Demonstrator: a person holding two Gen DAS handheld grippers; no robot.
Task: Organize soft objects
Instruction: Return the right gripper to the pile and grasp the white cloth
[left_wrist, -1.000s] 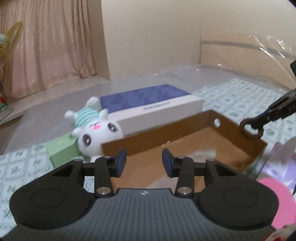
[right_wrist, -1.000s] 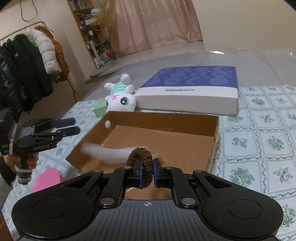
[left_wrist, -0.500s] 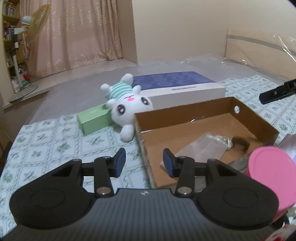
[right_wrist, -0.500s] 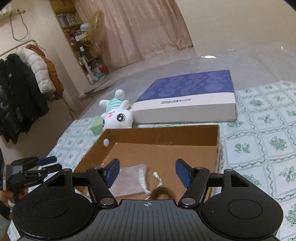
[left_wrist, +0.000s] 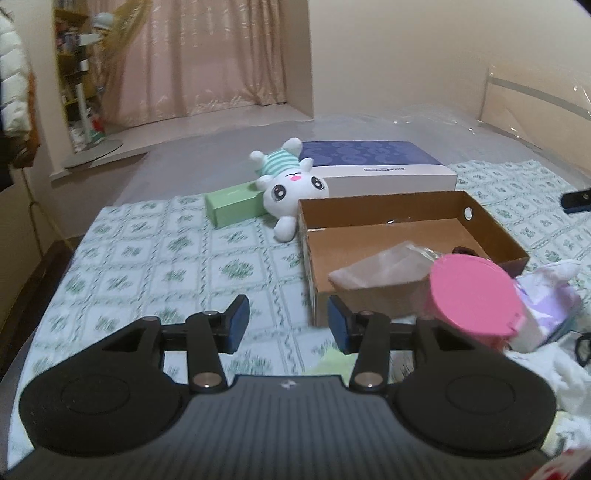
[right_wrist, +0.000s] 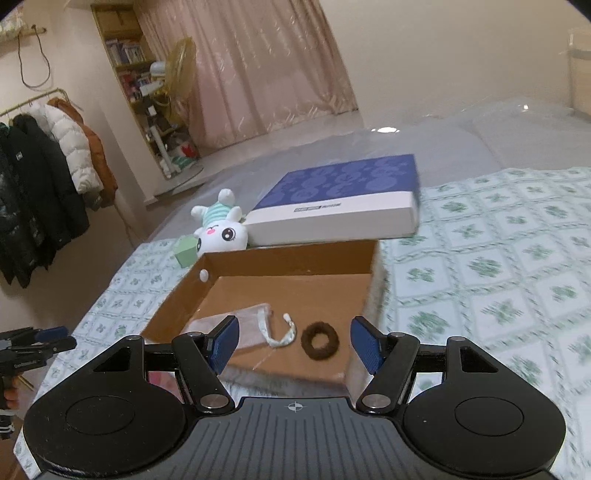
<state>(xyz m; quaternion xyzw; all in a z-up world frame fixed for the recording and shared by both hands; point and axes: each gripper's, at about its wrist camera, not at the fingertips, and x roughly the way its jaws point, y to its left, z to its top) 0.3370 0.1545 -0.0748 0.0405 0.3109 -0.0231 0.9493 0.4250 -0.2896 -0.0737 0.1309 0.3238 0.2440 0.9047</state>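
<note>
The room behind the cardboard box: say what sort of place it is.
Most likely a bedroom at home: a bed under a patterned sheet, coats on a clothes rail, a cluttered bookshelf and floor-length curtains.

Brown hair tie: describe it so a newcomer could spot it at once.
Find the open cardboard box on the green-patterned bedspread. On its floor, a sheer drawstring pouch lies beside the brown hair tie. It is the only dark, fuzzy ring there.

Both claws are matte black: two round discs flank a ribbed grey centre plate with a small crosshair mark. The left claw (left_wrist: 284, 325) and right claw (right_wrist: 293, 343) carry blue pads (right_wrist: 223, 341) and silver screws (left_wrist: 205, 379).
</note>
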